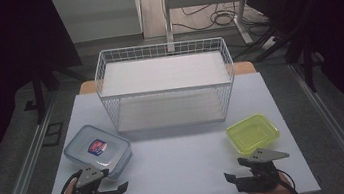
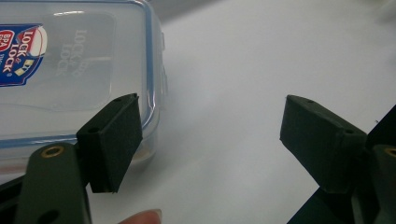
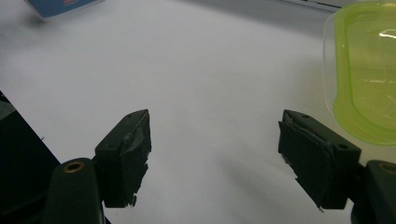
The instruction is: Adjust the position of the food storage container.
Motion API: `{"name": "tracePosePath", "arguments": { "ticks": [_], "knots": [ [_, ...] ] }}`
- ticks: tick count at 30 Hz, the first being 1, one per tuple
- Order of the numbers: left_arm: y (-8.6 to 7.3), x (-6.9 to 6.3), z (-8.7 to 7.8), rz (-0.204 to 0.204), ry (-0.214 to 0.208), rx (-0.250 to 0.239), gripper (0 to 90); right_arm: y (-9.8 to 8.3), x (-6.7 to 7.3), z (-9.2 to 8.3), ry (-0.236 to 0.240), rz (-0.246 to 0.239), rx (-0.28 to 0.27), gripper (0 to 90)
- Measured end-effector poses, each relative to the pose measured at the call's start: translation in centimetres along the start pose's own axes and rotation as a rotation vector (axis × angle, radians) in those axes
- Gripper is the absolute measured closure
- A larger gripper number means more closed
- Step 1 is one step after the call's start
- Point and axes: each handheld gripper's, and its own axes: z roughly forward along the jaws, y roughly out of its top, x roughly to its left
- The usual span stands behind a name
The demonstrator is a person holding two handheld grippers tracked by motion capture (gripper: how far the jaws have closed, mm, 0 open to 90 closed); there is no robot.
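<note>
Left gripper: near edge of the surface, held in a hand cut off by the bottom edge of the high view; fingers spread wide, released, nothing between them.
Right gripper: near edge too, well apart from the left one, tips turned inward; fingers spread, released, only bare surface between; pad facing frayed at the edges.
Fingertip: a pale tip pokes in at the bottom of the left gripper view, rest cut off.
Clear box: just beyond the left gripper, at the near left of the surface; blue-rimmed lid on, red-and-blue label on top; near corner hidden behind the gripper's grey plate in the high view; cut off at left in the left gripper view, one finger overlapping its near edge, contact hard to tell.
Green tray: just beyond the right gripper, at the near right; translucent, contents hard to make out; cut off at the right in the right gripper view.
Wire basket: farthest, centred at the back of the surface; white, two-tiered, lower tier partly hidden by mesh.
</note>
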Motion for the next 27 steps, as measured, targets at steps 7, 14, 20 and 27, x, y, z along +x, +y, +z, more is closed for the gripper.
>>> {"name": "tracePosePath", "arguments": {
  "ticks": [7,14,20,27],
  "knots": [
    [0.1,0.0,0.0,0.000,-0.007,0.002,20.6,-0.2,-0.1,0.0,-0.006,0.000,0.006,25.5],
    [0.2,-0.2,0.0,0.006,-0.017,0.004,20.6,-0.2,0.0,-0.1,-0.006,0.005,0.006,25.5],
    [0.4,-0.1,-0.1,0.007,-0.037,0.019,20.0,-0.1,-0.2,-0.2,-0.011,0.013,-0.002,25.4],
    [1.6,0.6,-1.6,-0.002,-0.025,-0.009,19.2,-0.1,-0.2,-0.5,-0.014,0.011,-0.010,25.2]
  ]
}}
